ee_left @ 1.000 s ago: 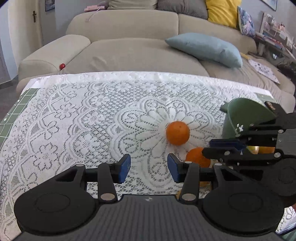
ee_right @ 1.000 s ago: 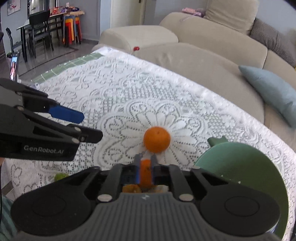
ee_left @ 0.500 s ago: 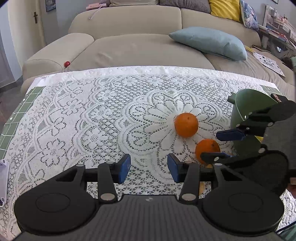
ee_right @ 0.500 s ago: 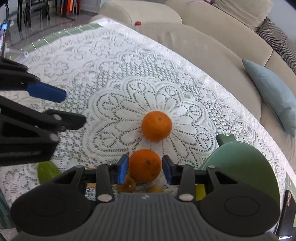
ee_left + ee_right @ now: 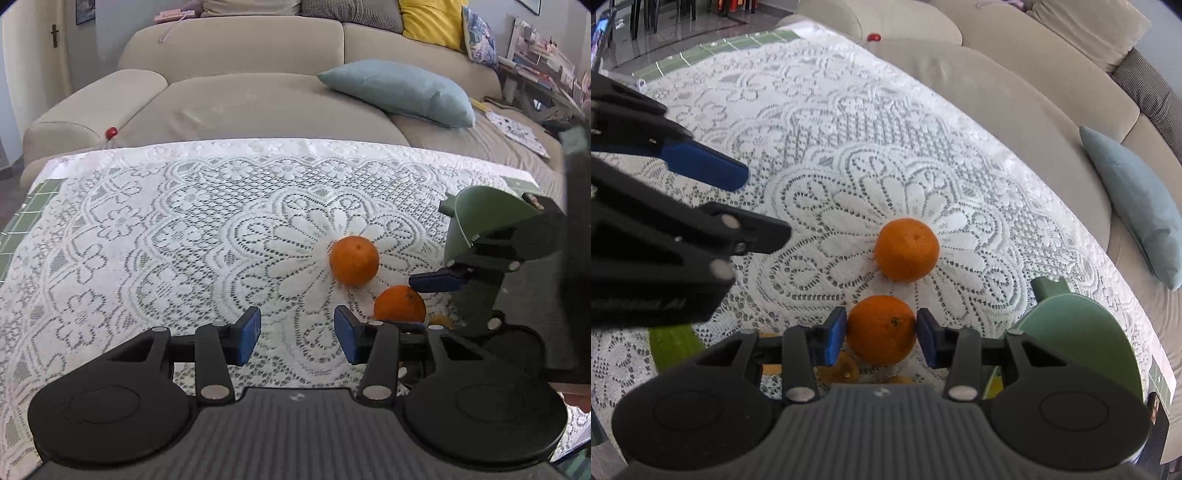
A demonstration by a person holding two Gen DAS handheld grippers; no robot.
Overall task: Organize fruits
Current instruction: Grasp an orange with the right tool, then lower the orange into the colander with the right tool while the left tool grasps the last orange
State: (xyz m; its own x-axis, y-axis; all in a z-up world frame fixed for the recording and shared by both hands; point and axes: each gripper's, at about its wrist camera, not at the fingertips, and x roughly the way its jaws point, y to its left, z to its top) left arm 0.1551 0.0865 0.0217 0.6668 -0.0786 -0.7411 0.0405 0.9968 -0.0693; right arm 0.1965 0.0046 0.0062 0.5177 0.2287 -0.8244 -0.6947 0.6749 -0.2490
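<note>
Right gripper (image 5: 881,338): blue pads flank the near orange (image 5: 881,329). The left pad looks to be touching the peel or a hair off it, and a sliver of gap shows at the right pad; the jaws are spread and no firm pinch is visible. The orange sits on the cloth. Small yellow-orange fruit pieces lie just under the fingers, too hidden to identify. A green fruit (image 5: 673,345) shows at lower left, partly covered.

Left gripper (image 5: 297,334): jaws apart, only bare cloth between them, low over the table.

Surface: white lace tablecloth (image 5: 147,236) with a large daisy motif, over a green tiled table top (image 5: 44,190) that shows at the far left corner. The second orange (image 5: 354,260) rests on the daisy's centre, just beyond the near one and apart from it. A green bowl (image 5: 1082,328) stands to the right of both oranges.

Room: a beige sofa (image 5: 240,92) runs along the table's far edge, with a blue cushion (image 5: 399,90), a yellow cushion (image 5: 430,22), and a small red ball (image 5: 111,131) by the armrest. Cluttered shelves stand far right; chairs on a tiled floor show at the far left of the right wrist view.

Writing: pale lettering on the left gripper's body is too blurred to read.
</note>
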